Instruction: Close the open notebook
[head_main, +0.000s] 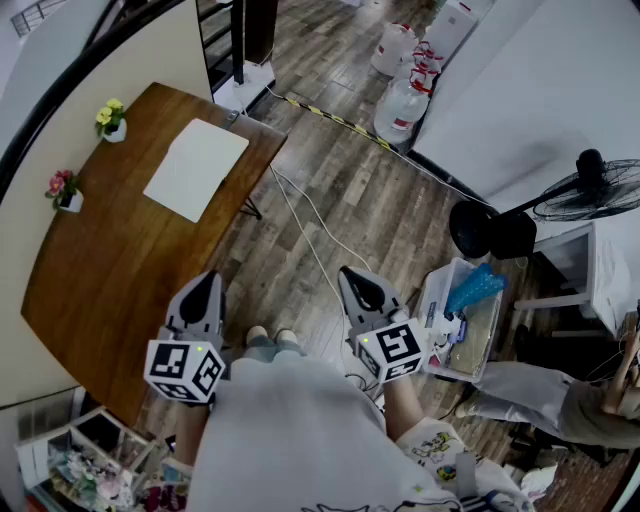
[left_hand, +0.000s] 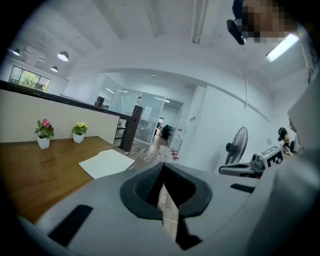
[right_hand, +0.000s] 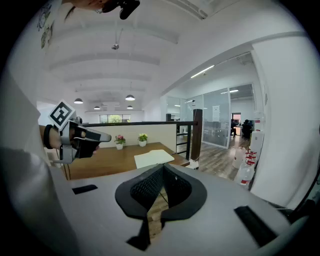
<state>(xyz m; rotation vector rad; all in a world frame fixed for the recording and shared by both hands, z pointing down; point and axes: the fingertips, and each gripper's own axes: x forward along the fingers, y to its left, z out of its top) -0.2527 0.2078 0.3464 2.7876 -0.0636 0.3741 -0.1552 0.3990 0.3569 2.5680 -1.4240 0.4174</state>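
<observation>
— Head view first: where's the notebook?
— The notebook (head_main: 197, 167) lies flat on the bench (head_main: 100, 280), well ahead of your left hand-held gripper (head_main: 207, 282) and ahead-left of your right hand-held gripper (head_main: 356, 280). Neither touches it.
— Left gripper view?
— Your jaws are pressed together with nothing between them. The notebook (left_hand: 106, 163) sits ahead, to their left.
— Right gripper view?
— The jaws are closed and empty too. The notebook (right_hand: 154, 158) lies just beyond the tips.

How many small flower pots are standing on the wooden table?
2. The yellow-flowered pot stands at the far left corner of the table; the pink-flowered pot stands nearer, along the same left edge. None seems hidden.
</observation>
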